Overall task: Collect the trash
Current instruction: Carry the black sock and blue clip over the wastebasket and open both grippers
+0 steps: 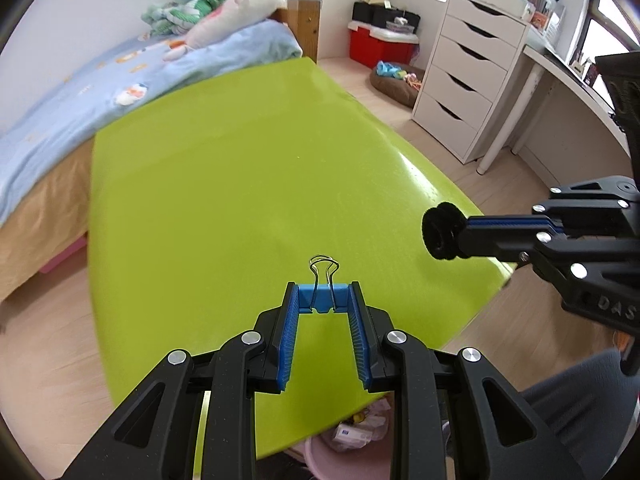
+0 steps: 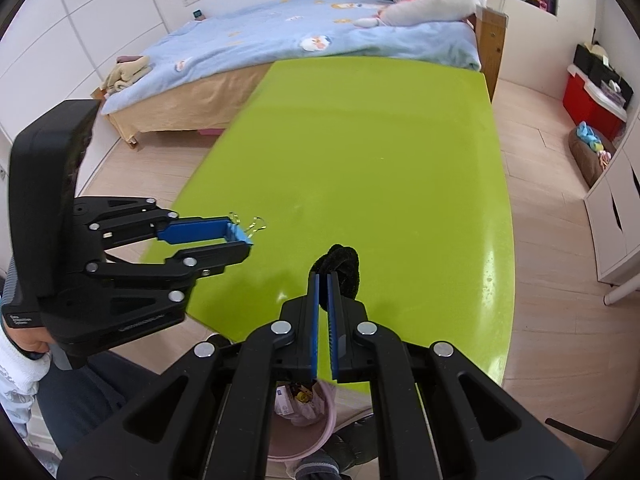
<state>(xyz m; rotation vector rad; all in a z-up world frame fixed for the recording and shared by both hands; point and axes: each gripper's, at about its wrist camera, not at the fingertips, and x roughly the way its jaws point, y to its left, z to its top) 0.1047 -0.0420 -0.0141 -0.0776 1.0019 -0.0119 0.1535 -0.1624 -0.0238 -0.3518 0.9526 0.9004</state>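
My left gripper [image 1: 322, 298] is shut on a blue binder clip [image 1: 322, 298] with wire handles, held above the near edge of the green table [image 1: 240, 184]. It also shows in the right wrist view [image 2: 243, 238] with the clip [image 2: 237, 234]. My right gripper [image 2: 325, 278] is shut on a black fuzzy hair tie [image 2: 344, 268], above the table's near edge; it appears in the left wrist view [image 1: 460, 236] with the hair tie [image 1: 440, 234]. A pink trash bin [image 2: 296, 432] with wrappers in it stands on the floor below both grippers.
A bed [image 1: 80, 88] with a blue blanket and plush toys lies beyond the table. A white drawer unit [image 1: 468, 76] and a desk stand at right. A red box [image 1: 376, 44] and a pet cushion [image 1: 396, 80] are on the floor.
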